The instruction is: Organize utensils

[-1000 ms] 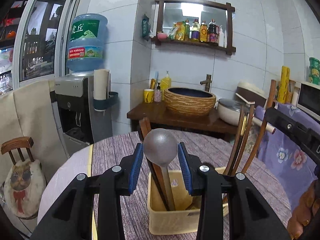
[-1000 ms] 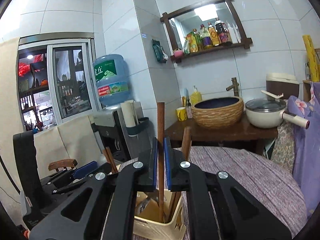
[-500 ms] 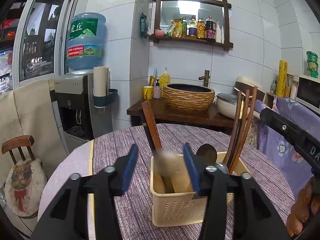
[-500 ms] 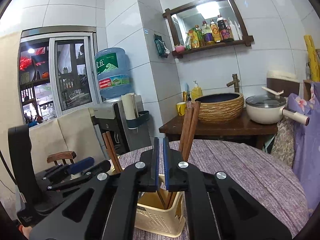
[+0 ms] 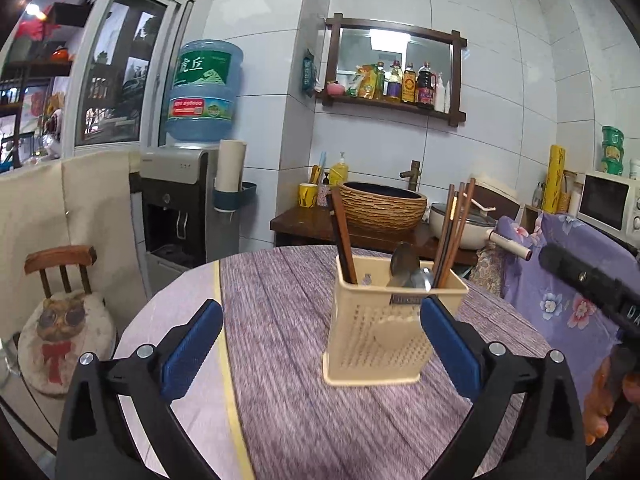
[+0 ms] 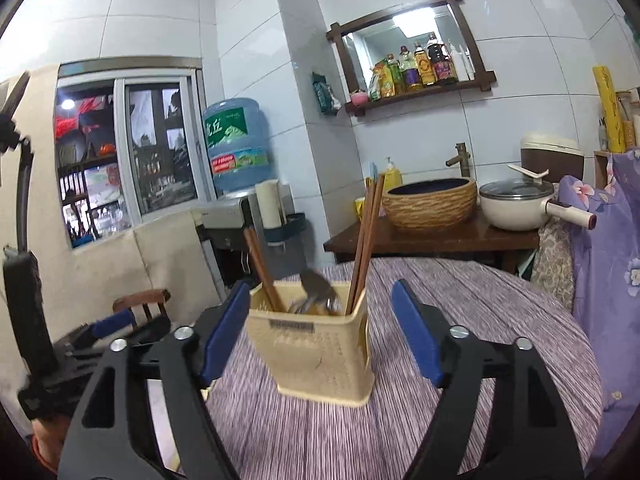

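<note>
Both claws are spread wide and carry nothing: the left claw [image 5: 320, 340] and the right claw [image 6: 320, 326] each frame the cream utensil basket [image 5: 394, 326] on the purple-clothed counter [image 5: 288, 320]. Inside it stand brown chopsticks [image 5: 454, 236] and metal spoons [image 5: 408, 270]. The chopsticks look light, stiff and slick, best pinched mid-shaft; the basket seems light enough to tip if nudged. Open cloth lies all around, though the counter's rounded edge falls away near the left claw.
</note>
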The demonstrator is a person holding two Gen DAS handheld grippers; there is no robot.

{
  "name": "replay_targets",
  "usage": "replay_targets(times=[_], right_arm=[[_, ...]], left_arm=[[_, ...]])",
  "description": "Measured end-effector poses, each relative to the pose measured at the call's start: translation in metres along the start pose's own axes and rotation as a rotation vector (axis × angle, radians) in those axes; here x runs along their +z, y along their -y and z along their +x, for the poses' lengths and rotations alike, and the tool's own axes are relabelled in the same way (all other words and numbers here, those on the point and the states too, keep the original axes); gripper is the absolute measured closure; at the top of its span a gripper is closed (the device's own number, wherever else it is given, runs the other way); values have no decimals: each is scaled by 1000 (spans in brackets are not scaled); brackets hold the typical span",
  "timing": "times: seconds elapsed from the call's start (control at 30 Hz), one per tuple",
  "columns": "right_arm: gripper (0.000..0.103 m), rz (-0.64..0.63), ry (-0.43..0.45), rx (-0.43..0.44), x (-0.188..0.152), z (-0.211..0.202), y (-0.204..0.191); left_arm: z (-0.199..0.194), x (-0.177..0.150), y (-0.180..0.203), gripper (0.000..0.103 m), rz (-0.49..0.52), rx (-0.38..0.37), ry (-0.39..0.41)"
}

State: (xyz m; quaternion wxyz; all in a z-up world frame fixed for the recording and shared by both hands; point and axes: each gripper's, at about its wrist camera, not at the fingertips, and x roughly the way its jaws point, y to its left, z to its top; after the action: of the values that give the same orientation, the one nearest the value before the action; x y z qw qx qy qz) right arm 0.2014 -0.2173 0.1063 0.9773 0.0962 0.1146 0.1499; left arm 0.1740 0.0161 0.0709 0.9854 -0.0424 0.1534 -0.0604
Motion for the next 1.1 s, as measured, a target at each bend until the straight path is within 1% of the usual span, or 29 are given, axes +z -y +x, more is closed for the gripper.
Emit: replay_targets(times=[0.07, 0.17, 0.23, 0.3, 0.4, 0.5, 0.6, 0.67, 0.73, 0.8, 0.87, 0.97, 1.1], right_arm=[[18, -24, -13, -3, -17, -16, -7], [10, -40, -30, -7, -41, -37, -14], [9, -52, -57, 6, -60, -52, -21], [8, -74, -70, 5, -75, -67, -29], [6, -116, -64, 12, -96, -96, -42], [6, -131, -57, 35, -111, -123, -51], [6, -133, -53, 58, -119, -144, -57], [6, -142, -57, 68, -122, -154, -59], [6, -166, -46, 58, -123, -164, -61], [6, -162, -28, 50, -122, -173, -61], [6, -143, -27, 53, -120, -175, -57], [6, -129, -22, 50, -117, -177, -53], [6, -126, -23, 43, -116, -176, -50]], left_arm=[[-13, -10, -3, 5, 3, -2, -16], [-39, -30, -10, 5, -34, -3, -27], [-56, -43, -12, 5, -47, -6, -29], [-72, -55, -14, 5, -36, 20, -30], [-94, -67, -17, 5, -17, 63, -36], [-117, -76, -22, 5, -21, 64, -10], [-134, -79, -22, 5, -26, 57, 2], [-142, -79, -19, 5, -21, 38, 18], [-148, -80, -14, 5, 4, 18, 26], [-153, -83, -9, 5, 36, 26, 39], [-157, -88, -6, 5, 53, 34, 38], [-157, -90, -4, 5, 40, 16, 34], [-157, -90, 0, 5, 34, 12, 37]])
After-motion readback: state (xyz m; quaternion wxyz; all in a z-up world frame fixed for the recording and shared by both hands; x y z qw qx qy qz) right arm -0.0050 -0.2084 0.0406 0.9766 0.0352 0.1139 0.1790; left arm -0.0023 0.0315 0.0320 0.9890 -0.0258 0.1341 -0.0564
